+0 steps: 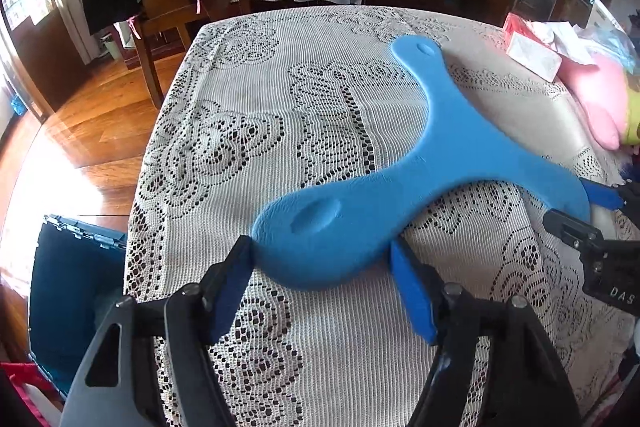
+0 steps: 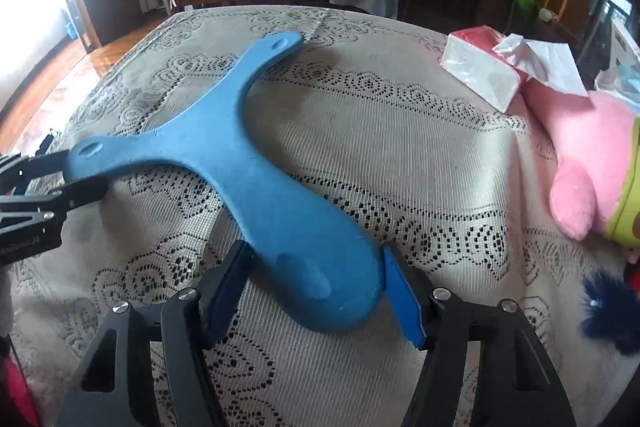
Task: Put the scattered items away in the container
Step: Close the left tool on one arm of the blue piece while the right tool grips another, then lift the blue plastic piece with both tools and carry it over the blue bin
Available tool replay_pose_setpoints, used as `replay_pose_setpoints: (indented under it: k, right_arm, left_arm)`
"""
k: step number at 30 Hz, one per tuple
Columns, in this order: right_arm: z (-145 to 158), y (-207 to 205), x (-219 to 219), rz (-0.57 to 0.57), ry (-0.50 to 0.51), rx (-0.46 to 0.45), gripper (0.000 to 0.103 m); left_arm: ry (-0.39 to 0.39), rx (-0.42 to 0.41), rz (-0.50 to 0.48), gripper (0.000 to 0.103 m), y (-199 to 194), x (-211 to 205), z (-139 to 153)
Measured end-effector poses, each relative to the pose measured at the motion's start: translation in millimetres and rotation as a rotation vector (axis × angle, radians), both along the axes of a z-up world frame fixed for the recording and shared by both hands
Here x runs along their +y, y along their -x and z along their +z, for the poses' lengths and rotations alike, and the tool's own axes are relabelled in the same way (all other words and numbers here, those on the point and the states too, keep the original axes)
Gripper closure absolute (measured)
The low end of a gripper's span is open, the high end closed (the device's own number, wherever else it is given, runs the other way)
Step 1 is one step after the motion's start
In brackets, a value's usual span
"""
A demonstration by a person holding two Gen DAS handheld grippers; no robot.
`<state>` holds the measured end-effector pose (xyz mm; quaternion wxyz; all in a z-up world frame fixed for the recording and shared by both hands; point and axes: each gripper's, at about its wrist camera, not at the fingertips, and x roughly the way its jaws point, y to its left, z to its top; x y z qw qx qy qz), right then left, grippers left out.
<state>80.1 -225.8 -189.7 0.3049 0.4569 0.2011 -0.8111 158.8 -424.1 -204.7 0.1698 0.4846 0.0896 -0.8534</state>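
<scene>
presently the blue three-armed boomerang (image 1: 432,167) lies over the lace-covered desk (image 1: 280,115), with one lobe at each hand-held gripper and the third arm pointing away toward the far edge. the left hand-held gripper (image 1: 322,267) has its jaws spread to the width of the near lobe, both pads set against the lobe's edges; the right hand-held gripper (image 2: 316,279) does the same at its own lobe. whether either is pressing firmly or only touching cannot be told. neither hand is nearer than the other: each has a lobe directly ahead between its fingers.

the dark blue container (image 1: 76,291) sits on the floor below the desk's left edge (on the left gripper's side), so the boomerang lies well apart from it. in my judgement a carry would go leftward and down. a tissue pack (image 2: 484,71) and a pink plush toy (image 2: 592,163) remain on the desk to the right.
</scene>
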Motion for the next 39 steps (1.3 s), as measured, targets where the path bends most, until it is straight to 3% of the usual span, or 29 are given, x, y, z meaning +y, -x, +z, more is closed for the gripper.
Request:
replay_pose_setpoints:
  k: [3, 10, 19, 32, 39]
  right_arm:
    - [1, 4, 8, 0.001, 0.048, -0.048, 0.038]
    - [20, -8, 15, 0.021, 0.106, -0.026, 0.038]
    - [74, -48, 3, 0.107, 0.149, 0.057, 0.038]
    - [97, -80, 1, 0.175, 0.164, 0.1, 0.038]
    - [110, -96, -14, 0.222, 0.182, 0.123, 0.038]
  left_arm:
    - [0.027, 0.013, 0.0, 0.035, -4, 5, 7]
    - [0.069, 0.059, 0.017, 0.036, -24, 11, 38]
    - [0.076, 0.128, 0.083, 0.036, -76, 3, 82]
    - [0.085, 0.162, 0.121, 0.036, -118, 8, 104]
    - [0.129, 0.183, 0.156, 0.036, -143, 1, 123]
